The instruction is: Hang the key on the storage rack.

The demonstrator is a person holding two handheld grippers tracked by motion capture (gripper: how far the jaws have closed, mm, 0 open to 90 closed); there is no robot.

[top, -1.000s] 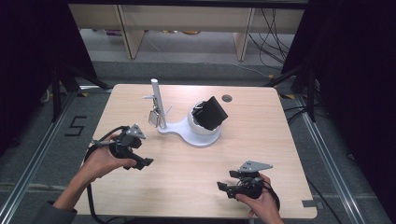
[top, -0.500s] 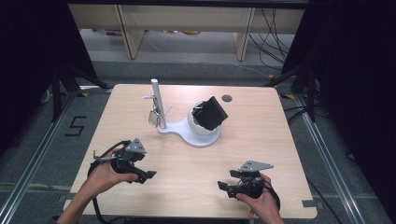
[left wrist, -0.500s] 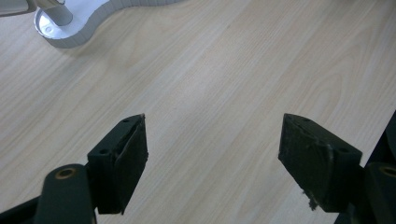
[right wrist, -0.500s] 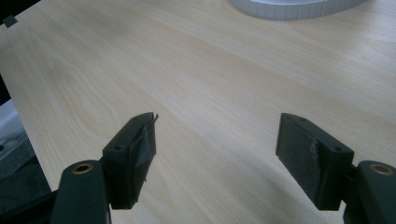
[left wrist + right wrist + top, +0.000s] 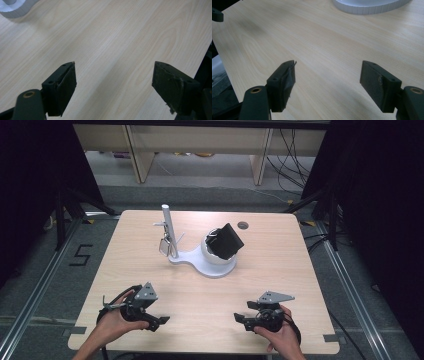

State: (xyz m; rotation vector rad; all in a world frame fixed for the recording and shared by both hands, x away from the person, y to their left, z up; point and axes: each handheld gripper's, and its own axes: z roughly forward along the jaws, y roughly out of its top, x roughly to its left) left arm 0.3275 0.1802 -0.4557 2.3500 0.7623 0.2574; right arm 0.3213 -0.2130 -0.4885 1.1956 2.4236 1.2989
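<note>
Padlock hangs on white stand post. Left gripper, right gripper both released, empty, low over table. Left jaws have just been opening, nothing between. Risk: careless reach tips stand.

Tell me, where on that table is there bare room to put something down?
The table is bare right of the white stand, along the left edge beside its post, and on the near strip between the left gripper and right gripper. The middle back is crowded: the stand carries a black box.
</note>
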